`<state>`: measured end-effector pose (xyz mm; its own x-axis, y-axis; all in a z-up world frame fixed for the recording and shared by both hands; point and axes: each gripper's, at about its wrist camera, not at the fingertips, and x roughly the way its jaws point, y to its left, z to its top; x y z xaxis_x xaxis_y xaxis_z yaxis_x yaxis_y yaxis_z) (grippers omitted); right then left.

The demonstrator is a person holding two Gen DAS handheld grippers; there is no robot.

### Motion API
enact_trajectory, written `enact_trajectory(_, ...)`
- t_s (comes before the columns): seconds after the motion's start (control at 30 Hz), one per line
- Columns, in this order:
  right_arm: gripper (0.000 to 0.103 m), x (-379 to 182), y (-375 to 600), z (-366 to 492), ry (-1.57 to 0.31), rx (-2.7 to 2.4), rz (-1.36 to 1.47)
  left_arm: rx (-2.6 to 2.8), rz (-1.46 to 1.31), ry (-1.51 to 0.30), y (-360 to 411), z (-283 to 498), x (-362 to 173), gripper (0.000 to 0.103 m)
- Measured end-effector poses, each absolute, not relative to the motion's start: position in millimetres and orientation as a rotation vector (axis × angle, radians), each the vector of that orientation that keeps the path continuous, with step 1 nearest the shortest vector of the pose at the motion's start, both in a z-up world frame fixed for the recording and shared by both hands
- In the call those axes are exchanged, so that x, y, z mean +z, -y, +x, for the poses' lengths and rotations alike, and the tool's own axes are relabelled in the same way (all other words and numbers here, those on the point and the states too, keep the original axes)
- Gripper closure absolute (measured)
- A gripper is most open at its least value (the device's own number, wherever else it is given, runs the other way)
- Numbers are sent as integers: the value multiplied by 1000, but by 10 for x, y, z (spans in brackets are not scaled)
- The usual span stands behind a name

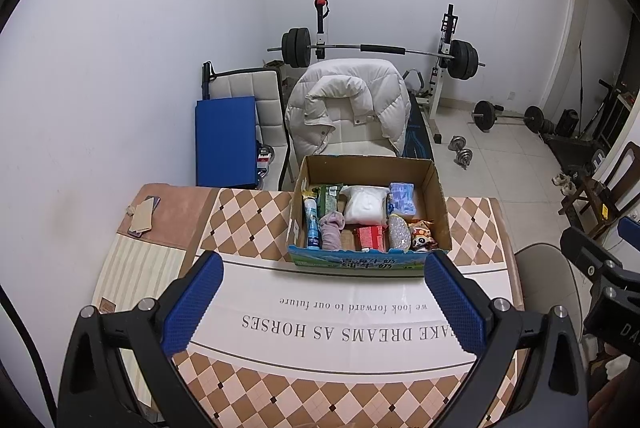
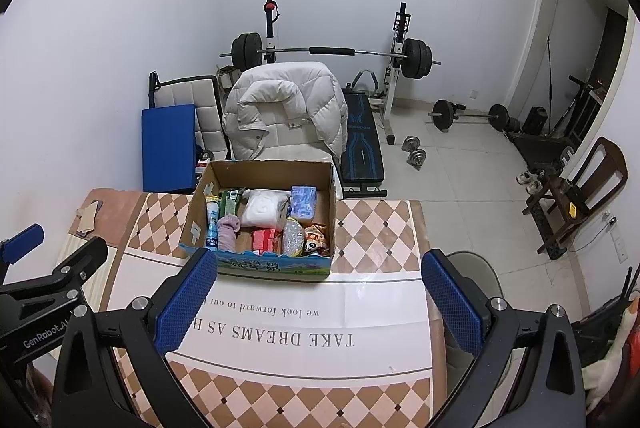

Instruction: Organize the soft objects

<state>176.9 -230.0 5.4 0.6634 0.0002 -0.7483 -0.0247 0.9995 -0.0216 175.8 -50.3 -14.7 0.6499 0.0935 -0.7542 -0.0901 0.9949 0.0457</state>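
Note:
An open cardboard box [image 1: 438, 204] stands at the far edge of the table [image 1: 248, 212]; it also shows in the right wrist view [image 2: 332, 212]. Inside lie a white soft bundle [image 1: 366, 206], a mauve sock [image 1: 332, 230], a blue-white tissue pack [image 1: 403, 198], a red carton [image 1: 370, 238], a blue bottle [image 1: 312, 224], a green packet [image 1: 330, 198], a sparkly pouch [image 1: 399, 232] and a panda snack bag [image 1: 420, 234]. My left gripper [image 1: 324, 302] is open and empty, above the table short of the box. My right gripper [image 2: 318, 302] is open and empty, beside it.
A chair with a white puffy jacket [image 1: 348, 104] stands behind the table. A phone and card [image 1: 144, 216] lie at the table's far left. A blue mat [image 1: 226, 140], a barbell rack [image 1: 380, 48], dumbbells [image 1: 460, 148] and a wooden chair [image 2: 580, 188] stand on the floor.

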Motion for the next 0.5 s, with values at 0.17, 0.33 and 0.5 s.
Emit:
enact_trajectory(0.17,0,57,2291,1773,-844,16,-36,107,1,-857,502,1762,-166,0)
enact_trajectory(0.33,0,52,2294,1779,-844,10,-44,106,1,-858,492,1765,-166,0)
enact_trajectory(0.5,0,47,2294,1772,-841,5,-47,105,-3,-863,492,1775,-194,0)
